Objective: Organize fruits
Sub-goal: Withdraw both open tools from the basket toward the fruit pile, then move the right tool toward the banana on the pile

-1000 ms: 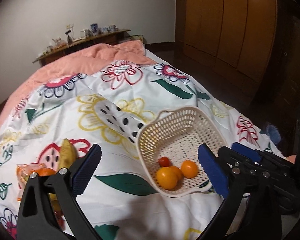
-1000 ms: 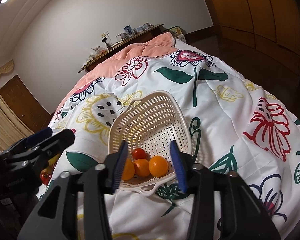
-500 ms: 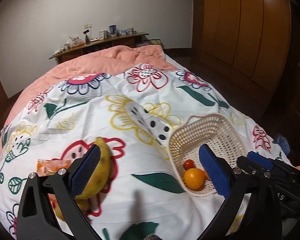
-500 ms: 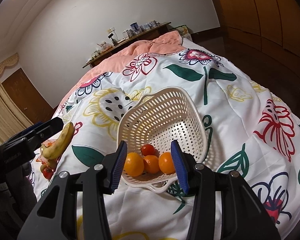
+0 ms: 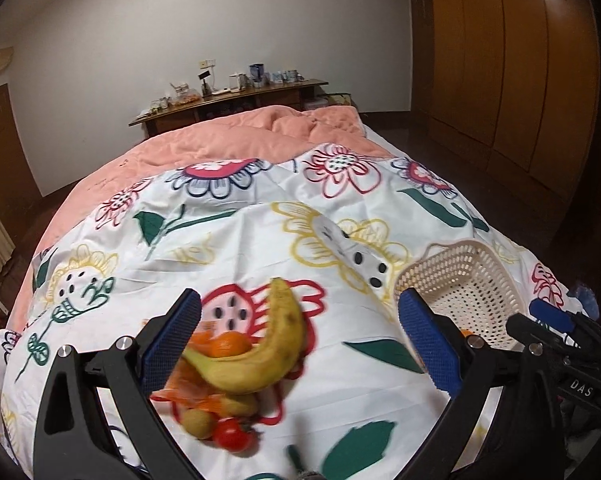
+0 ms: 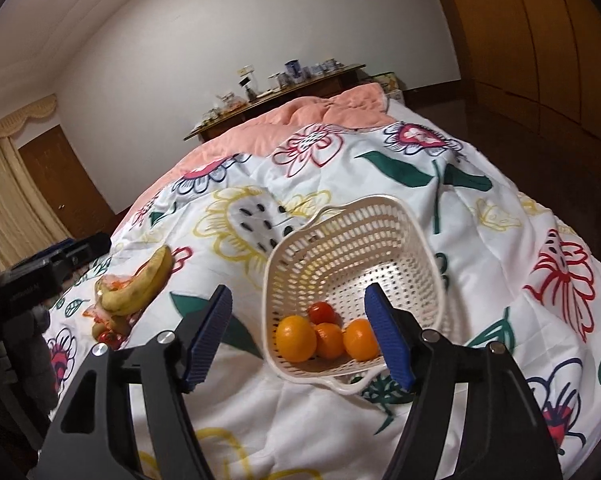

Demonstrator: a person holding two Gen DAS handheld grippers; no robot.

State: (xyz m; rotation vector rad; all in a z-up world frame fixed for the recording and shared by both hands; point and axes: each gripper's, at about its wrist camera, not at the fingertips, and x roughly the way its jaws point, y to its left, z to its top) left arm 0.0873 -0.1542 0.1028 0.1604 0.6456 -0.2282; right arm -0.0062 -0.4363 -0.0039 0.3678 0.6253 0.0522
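While left claw (image 5: pixel 300 344) gapes w/ banana (image 5: pixel 260 352) between pads, untouched, right claw (image 6: pixel 298 336) just widened, empty, basket (image 6: pixel 352 256) ahead.

A bedroom in a home is showing here. A bed (image 5: pixel 228 148) is filling the space ahead of both claws, wearing a white floral duvet (image 5: pixel 260 240) with a peach blanket (image 5: pixel 240 140) lying beyond it. Past the bed's far end, a wooden shelf (image 5: pixel 228 100) is carrying cups and small clutter against a white wall (image 5: pixel 180 20). Tall wooden wardrobe doors (image 5: pixel 520 60) are standing off to the right, and curtains (image 6: pixel 16 200) are hanging at far left.
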